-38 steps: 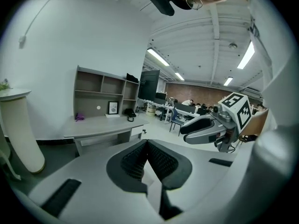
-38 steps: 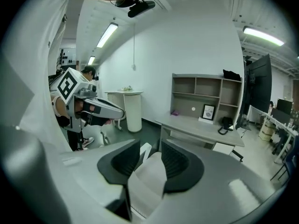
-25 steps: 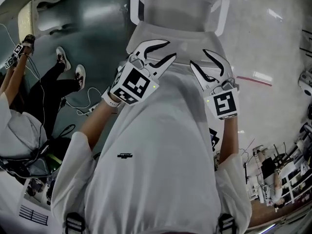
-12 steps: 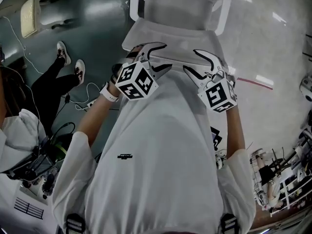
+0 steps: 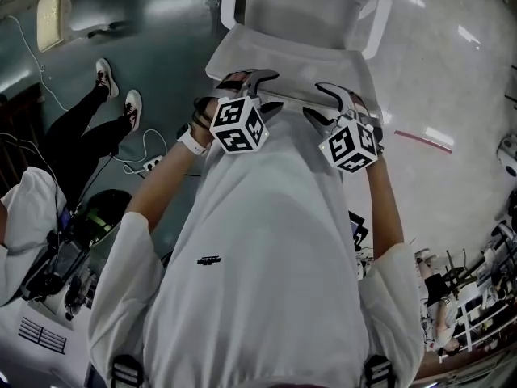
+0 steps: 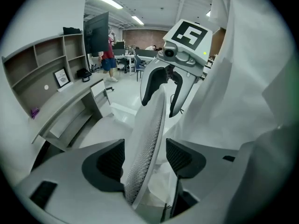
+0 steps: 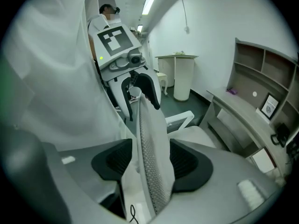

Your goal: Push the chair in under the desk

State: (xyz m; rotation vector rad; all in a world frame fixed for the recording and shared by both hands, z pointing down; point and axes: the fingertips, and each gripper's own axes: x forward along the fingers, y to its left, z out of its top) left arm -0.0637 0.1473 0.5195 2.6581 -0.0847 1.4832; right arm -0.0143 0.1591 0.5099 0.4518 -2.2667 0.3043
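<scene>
While both tongs straddle the chair backrest (image 5: 291, 59), neither clamps it: left gripper (image 5: 271, 91) and right gripper (image 5: 317, 102) stand spread wide, mesh edge between the pads. Backrest top runs crosswise, one gripper toward each end, equally near. Desk (image 6: 70, 104) lies beyond the seat; push likely straight ahead.

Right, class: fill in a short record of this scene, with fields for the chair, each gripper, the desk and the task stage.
chair: white, mesh backrest upright
left gripper: jaws apart, straddling the backrest's top edge
right gripper: jaws apart, straddling the same edge
desk: beyond the chair, shelves above it
task stage: both grippers set on the backrest; the chair does not look pushed in yet
</scene>
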